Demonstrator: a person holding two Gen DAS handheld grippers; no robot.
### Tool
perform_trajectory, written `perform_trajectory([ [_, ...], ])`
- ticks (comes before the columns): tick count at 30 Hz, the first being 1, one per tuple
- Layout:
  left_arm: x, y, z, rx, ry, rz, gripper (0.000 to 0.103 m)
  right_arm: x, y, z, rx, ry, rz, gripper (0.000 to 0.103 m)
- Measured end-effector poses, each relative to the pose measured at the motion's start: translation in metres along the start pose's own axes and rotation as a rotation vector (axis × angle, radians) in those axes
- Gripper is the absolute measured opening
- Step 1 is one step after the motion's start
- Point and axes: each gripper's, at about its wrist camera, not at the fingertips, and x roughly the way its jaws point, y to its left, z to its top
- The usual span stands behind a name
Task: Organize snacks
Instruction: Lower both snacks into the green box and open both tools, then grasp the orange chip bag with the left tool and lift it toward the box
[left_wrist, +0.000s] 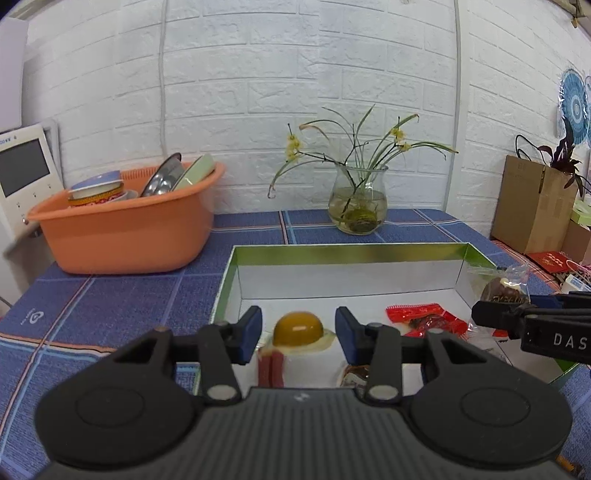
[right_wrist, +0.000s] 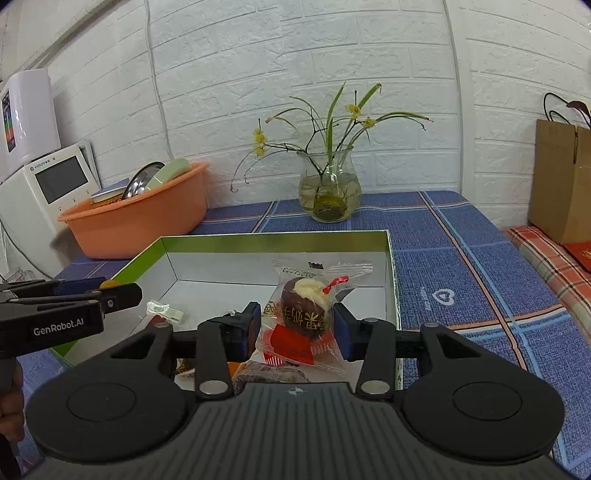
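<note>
An open box with green rim (left_wrist: 351, 249) (right_wrist: 273, 236) and white inside lies on the blue checked cloth. My left gripper (left_wrist: 299, 332) (right_wrist: 114, 291) hangs over its near left part, shut on an amber jelly cup (left_wrist: 297, 326) by its white rim. My right gripper (right_wrist: 297, 325) (left_wrist: 480, 314) is over the box's right side, shut on a brown wrapped cake (right_wrist: 306, 310) (left_wrist: 504, 290) in a clear packet that stands upright between the pads. On the box floor lie a red packet (left_wrist: 424, 317), two red sausage sticks (left_wrist: 271, 369) and a small clear packet (right_wrist: 166, 310).
An orange basin (left_wrist: 122, 236) of dishes stands at the back left beside a white appliance (left_wrist: 22, 173). Behind the box is a glass vase (left_wrist: 358, 206) with a plant. A cardboard box (left_wrist: 532, 206) and red envelopes sit at the far right.
</note>
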Motion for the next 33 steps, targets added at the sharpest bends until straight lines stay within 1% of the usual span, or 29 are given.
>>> perform_trajectory([
  [3, 0.000, -0.001, 0.000, 0.007, 0.002, 0.009, 0.047, 0.004, -0.001, -0.001, 0.016, 0.024, -0.013, 0.078],
  [4, 0.000, 0.000, 0.000, 0.007, 0.004, 0.010, 0.050, 0.005, -0.001, -0.001, 0.019, 0.031, -0.018, 0.078],
  [6, 0.000, 0.001, 0.000, 0.003, 0.009, 0.013, 0.052, 0.005, -0.002, -0.001, 0.018, 0.034, -0.026, 0.079],
  [8, 0.001, 0.001, 0.000, 0.005, 0.017, 0.019, 0.057, 0.004, -0.002, -0.001, 0.014, 0.034, -0.034, 0.084],
  [10, 0.001, 0.001, 0.000, 0.005, 0.022, 0.027, 0.057, 0.003, -0.001, 0.000, 0.014, 0.029, -0.044, 0.090],
  [14, -0.007, 0.003, 0.004, 0.003, 0.010, 0.027, 0.058, -0.005, -0.002, 0.004, 0.018, 0.005, -0.033, 0.091],
  [17, -0.019, 0.002, 0.010, 0.014, -0.008, -0.003, 0.060, -0.016, -0.004, 0.009, 0.024, -0.019, -0.009, 0.091],
  [20, -0.039, -0.001, 0.013, 0.037, -0.025, -0.049, 0.062, -0.036, -0.004, 0.013, 0.036, -0.045, 0.014, 0.091],
  [21, -0.047, -0.001, 0.013, 0.034, -0.023, -0.074, 0.062, -0.044, -0.004, 0.013, 0.040, -0.053, 0.037, 0.091],
  [23, -0.058, -0.001, 0.011, 0.029, 0.005, -0.138, 0.064, -0.061, -0.006, 0.011, 0.048, -0.051, 0.088, 0.091],
  [24, -0.063, -0.002, 0.008, 0.035, 0.033, -0.177, 0.064, -0.072, -0.007, 0.007, 0.045, -0.048, 0.120, 0.091],
  [25, -0.068, -0.003, 0.004, 0.034, 0.053, -0.199, 0.065, -0.081, -0.009, 0.002, 0.042, -0.045, 0.144, 0.091],
  [28, -0.077, -0.010, -0.016, 0.027, 0.116, -0.280, 0.065, -0.103, -0.018, -0.020, 0.073, -0.008, 0.167, 0.091],
  [30, -0.075, -0.019, -0.031, 0.026, 0.170, -0.327, 0.066, -0.107, -0.026, -0.037, 0.126, 0.031, 0.175, 0.091],
  [31, -0.070, -0.024, -0.035, 0.029, 0.194, -0.341, 0.066, -0.106, -0.029, -0.043, 0.157, 0.054, 0.178, 0.091],
  [33, -0.056, -0.038, -0.043, 0.052, 0.258, -0.337, 0.066, -0.099, -0.035, -0.054, 0.220, 0.083, 0.187, 0.092],
])
